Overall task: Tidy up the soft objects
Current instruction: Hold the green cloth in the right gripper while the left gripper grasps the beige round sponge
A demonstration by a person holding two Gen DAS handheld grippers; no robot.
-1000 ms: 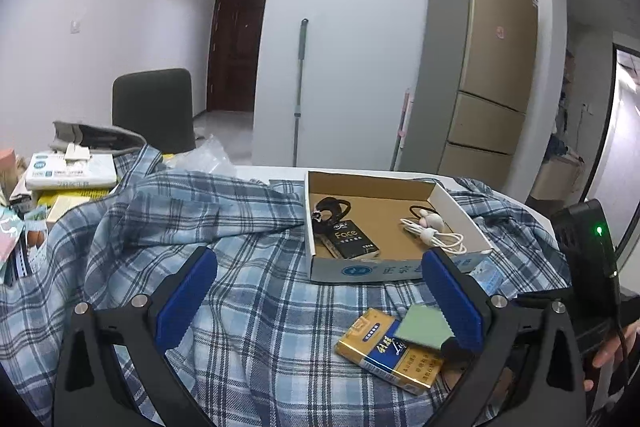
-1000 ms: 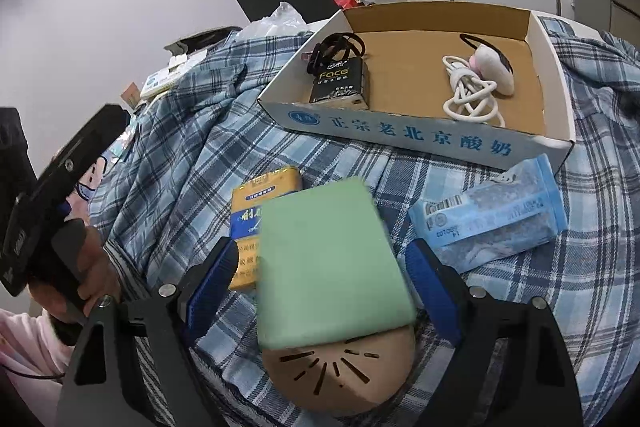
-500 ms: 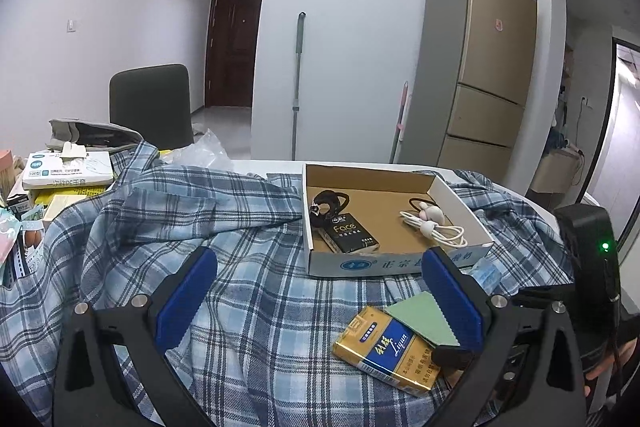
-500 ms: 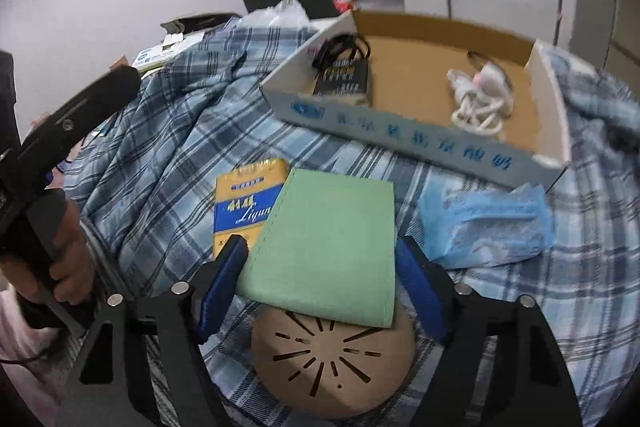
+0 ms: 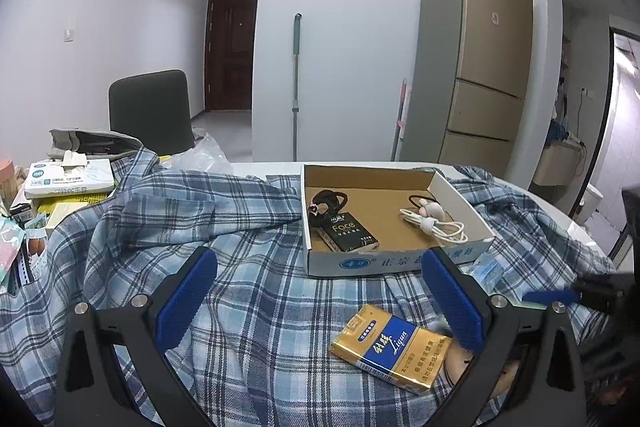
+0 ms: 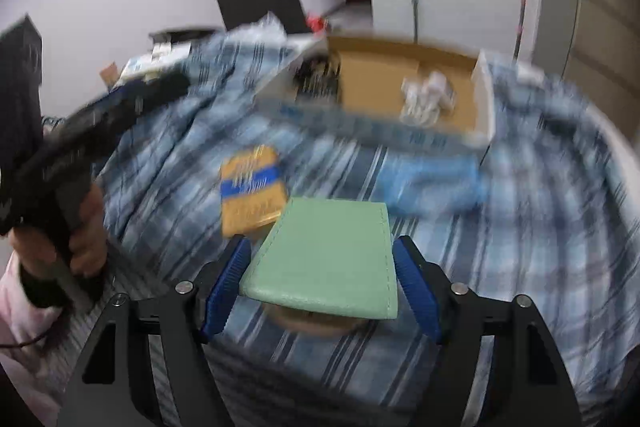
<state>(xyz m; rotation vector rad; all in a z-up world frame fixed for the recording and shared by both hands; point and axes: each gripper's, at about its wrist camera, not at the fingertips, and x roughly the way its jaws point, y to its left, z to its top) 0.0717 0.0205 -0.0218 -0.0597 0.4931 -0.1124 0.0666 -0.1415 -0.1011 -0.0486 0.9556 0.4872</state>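
My right gripper is shut on a flat green pouch, its blue pads pressing both side edges. The pouch hangs just above a tan round disc on the blue plaid shirt that covers the table. A gold and blue cigarette pack lies on the shirt by the right finger of my left gripper, which stands open over the cloth with nothing in it. Beyond sits an open cardboard box holding a black pack, a black band and a white cable. The right wrist view is motion-blurred.
A pale blue tissue packet lies in front of the box's right corner. A tissue box and clutter fill the table's left end. A dark chair stands behind, a fridge at the back right. A hand holds the left gripper's grip.
The right jaws narrowed onto the green pouch and lifted it off the tan disc. In the left wrist view the pouch is gone from beside the cigarette pack. The left gripper stayed put.
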